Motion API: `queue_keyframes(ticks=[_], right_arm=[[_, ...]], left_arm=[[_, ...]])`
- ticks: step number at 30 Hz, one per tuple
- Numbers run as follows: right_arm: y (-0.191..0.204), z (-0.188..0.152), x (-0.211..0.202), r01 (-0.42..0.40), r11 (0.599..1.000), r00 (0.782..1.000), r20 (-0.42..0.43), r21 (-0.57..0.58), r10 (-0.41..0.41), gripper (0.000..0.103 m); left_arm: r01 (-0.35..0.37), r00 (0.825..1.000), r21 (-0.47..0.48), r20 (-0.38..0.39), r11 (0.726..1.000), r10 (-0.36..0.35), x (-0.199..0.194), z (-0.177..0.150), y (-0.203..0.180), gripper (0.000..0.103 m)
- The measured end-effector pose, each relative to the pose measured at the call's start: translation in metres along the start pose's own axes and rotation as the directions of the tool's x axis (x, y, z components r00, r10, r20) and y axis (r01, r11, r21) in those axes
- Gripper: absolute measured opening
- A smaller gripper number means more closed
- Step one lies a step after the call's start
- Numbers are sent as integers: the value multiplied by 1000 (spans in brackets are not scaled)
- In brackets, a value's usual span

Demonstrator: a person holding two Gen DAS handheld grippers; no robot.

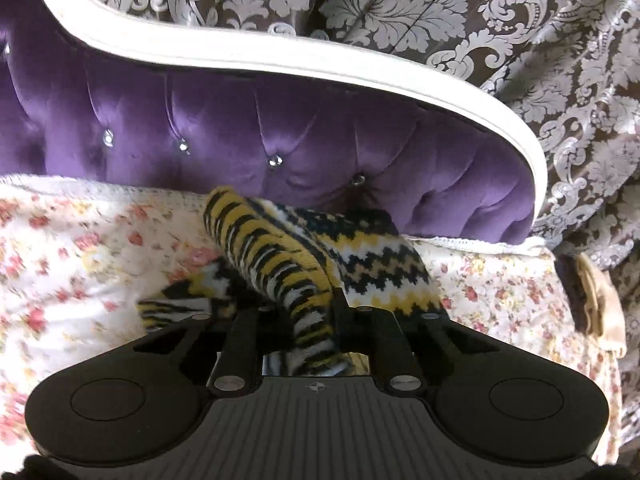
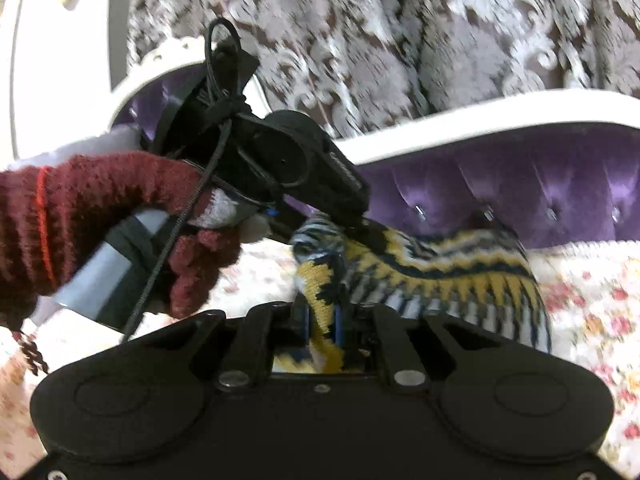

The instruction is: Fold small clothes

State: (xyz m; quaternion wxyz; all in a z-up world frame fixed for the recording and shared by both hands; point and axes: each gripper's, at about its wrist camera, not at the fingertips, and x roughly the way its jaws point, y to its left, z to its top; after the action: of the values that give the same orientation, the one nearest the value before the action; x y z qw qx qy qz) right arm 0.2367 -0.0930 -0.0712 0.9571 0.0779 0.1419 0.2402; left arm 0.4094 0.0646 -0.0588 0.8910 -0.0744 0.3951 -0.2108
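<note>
A small knitted garment [image 1: 280, 256] with yellow, black and white zigzag stripes lies bunched on the floral bedspread [image 1: 80, 248]. My left gripper [image 1: 310, 320] is shut on a striped fold of it, which runs back between the fingers. In the right wrist view my right gripper [image 2: 322, 320] is shut on a yellow edge of the same garment [image 2: 440, 276]. The left gripper [image 2: 356, 224] shows there too, held by a hand in a dark red glove [image 2: 100, 216], its tip pressed on the garment's top left.
A purple tufted headboard [image 1: 240, 136] with a white frame [image 1: 320, 56] stands right behind the garment. A brown and silver damask curtain [image 1: 540, 40] hangs behind it. A beige cloth [image 1: 600, 304] lies at the bed's right edge.
</note>
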Motion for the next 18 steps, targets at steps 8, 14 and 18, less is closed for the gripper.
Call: queue_keyframes(ticks=[8, 14, 18], right_arm=[[30, -29, 51, -35, 986, 973, -232, -165, -4, 26], [28, -33, 56, -94, 982, 959, -279, -167, 45, 30], [27, -33, 52, -170, 971, 953, -280, -166, 119, 50]], left_arm=[[-105, 992, -83, -85, 991, 98, 34, -31, 53, 21], [-97, 993, -133, -82, 986, 87, 30, -34, 68, 30], [-156, 985, -107, -85, 982, 148, 27, -33, 66, 49]])
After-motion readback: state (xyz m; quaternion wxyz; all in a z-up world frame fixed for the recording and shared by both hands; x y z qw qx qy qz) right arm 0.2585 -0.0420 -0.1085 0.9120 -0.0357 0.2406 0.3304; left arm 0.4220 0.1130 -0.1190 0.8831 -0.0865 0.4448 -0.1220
